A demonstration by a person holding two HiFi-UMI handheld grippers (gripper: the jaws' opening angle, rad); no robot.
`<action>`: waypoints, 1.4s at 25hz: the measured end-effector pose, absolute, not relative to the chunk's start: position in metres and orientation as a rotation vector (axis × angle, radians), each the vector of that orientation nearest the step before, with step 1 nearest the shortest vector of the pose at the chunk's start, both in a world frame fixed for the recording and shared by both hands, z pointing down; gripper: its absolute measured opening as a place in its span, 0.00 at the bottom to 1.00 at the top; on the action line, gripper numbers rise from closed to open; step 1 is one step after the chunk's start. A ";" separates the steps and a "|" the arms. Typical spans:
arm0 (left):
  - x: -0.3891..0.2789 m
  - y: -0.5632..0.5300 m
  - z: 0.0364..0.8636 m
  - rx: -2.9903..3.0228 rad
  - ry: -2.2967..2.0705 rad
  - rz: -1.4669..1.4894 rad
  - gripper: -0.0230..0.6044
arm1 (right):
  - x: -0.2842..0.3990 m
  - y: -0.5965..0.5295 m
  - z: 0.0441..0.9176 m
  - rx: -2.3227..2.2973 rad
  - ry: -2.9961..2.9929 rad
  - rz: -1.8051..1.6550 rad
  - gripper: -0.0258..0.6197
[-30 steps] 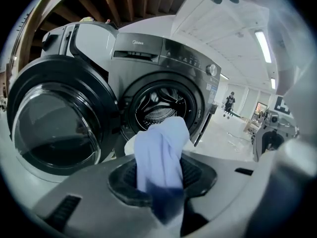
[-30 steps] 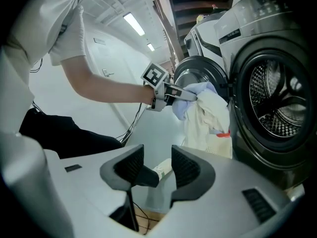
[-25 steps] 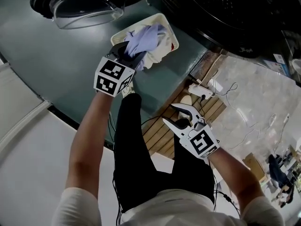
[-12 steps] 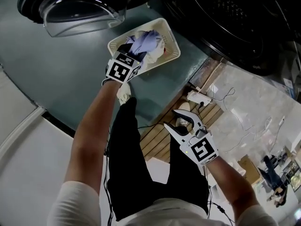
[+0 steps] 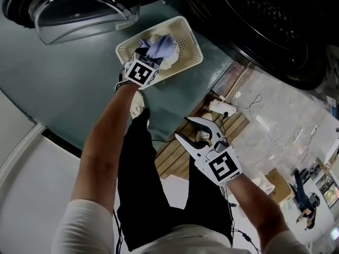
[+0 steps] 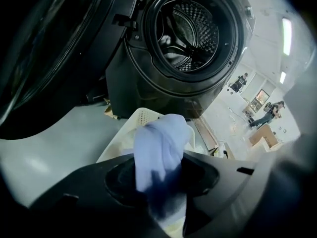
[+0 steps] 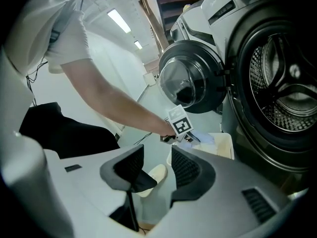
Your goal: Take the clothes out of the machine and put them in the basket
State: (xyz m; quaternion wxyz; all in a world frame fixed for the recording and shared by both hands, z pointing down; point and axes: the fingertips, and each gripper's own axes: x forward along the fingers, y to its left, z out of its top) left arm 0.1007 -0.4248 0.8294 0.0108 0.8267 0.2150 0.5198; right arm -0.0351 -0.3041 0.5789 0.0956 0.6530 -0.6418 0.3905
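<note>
A cream plastic basket [image 5: 194, 45] stands on the grey-green floor below the open washing machine drum [image 5: 265, 20]. My left gripper [image 5: 150, 54] reaches down into the basket with a light blue garment [image 5: 163, 47] between its jaws. In the left gripper view the garment [image 6: 161, 148] hangs from the left gripper [image 6: 163, 182] over the basket [image 6: 143, 117]; the jaws are opening, with the cloth still pinched. My right gripper [image 5: 184, 128] hangs open and empty above the wooden floor, apart from the basket. In the right gripper view the right gripper [image 7: 157, 165] holds nothing.
The machine's round glass door [image 5: 79, 9] stands swung open at the upper left. A white power strip [image 5: 222, 106] with cables lies on the wooden slats [image 5: 180, 152] beside the machine. My feet stand between the basket and the slats. People stand far off [image 6: 267, 114].
My left gripper has sunk with the blue garment from above the basket's near rim down into the basket. The right gripper has drifted a little to the left, still open.
</note>
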 end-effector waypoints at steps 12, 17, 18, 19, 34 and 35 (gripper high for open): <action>0.089 -0.428 0.861 2.525 0.681 1.755 0.45 | -0.035 -0.300 0.585 1.949 -1.875 1.191 0.32; 0.086 -0.431 0.855 2.556 0.676 1.710 0.45 | -0.033 -0.299 0.584 1.948 -1.876 1.190 0.32; 0.085 -0.432 0.852 2.557 0.676 1.709 0.45 | -0.033 -0.299 0.582 1.946 -1.878 1.188 0.32; 0.082 -0.432 0.849 2.553 0.675 1.716 0.45 | -0.032 -0.300 0.581 1.946 -1.880 1.183 0.32; 0.046 -0.419 0.771 2.545 0.576 1.660 0.40 | -0.025 -0.281 0.530 1.979 -1.934 1.042 0.32; 0.046 -0.421 0.762 2.559 0.557 1.647 0.38 | -0.023 -0.281 0.525 1.988 -1.934 1.035 0.32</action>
